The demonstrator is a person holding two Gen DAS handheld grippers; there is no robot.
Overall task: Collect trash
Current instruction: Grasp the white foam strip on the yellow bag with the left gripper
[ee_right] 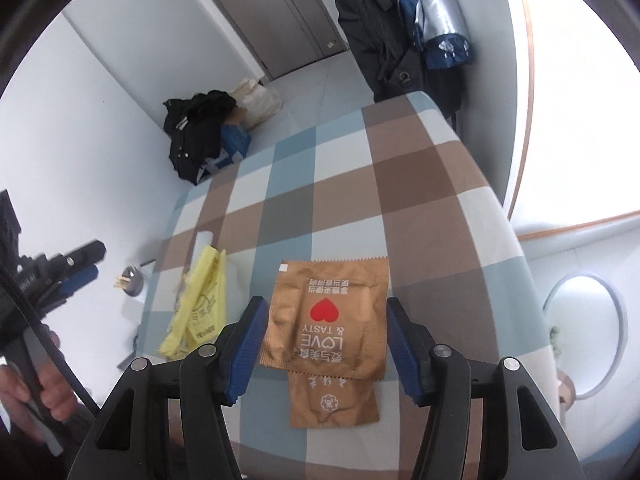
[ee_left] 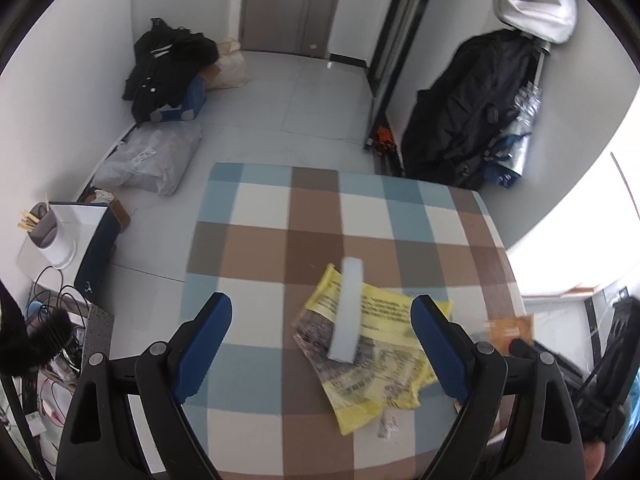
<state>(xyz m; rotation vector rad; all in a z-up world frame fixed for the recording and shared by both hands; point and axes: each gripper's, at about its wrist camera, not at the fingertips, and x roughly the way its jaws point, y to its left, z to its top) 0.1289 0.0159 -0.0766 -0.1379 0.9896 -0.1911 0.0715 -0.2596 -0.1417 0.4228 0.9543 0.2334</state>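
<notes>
Fingers of the right hand-held gripper [ee_right: 324,346] stand about half open on either side of a brown snack wrapper [ee_right: 330,316], the blue pads at its left and right edges; whether they press on it or only flank it is hard to say from this angle. A second, smaller brown wrapper [ee_right: 334,400] lies under its near end, toward the near edge of the bench [ee_right: 420,184]. Both are thin crinkled foil: nearly weightless, limp and slippery, so a pinch across a side edge should hold better than a grip on the flat face, and the sheet will likely buckle as the pads close.

Further left, the left hand-held gripper [ee_left: 322,350] hangs wide open and empty above a crumpled yellow plastic bag [ee_left: 376,360] near the bench's left edge, with a pale strip [ee_left: 347,308] lying across it. That bag is soft and bunches easily; a raised fold is the place to take it.
</notes>
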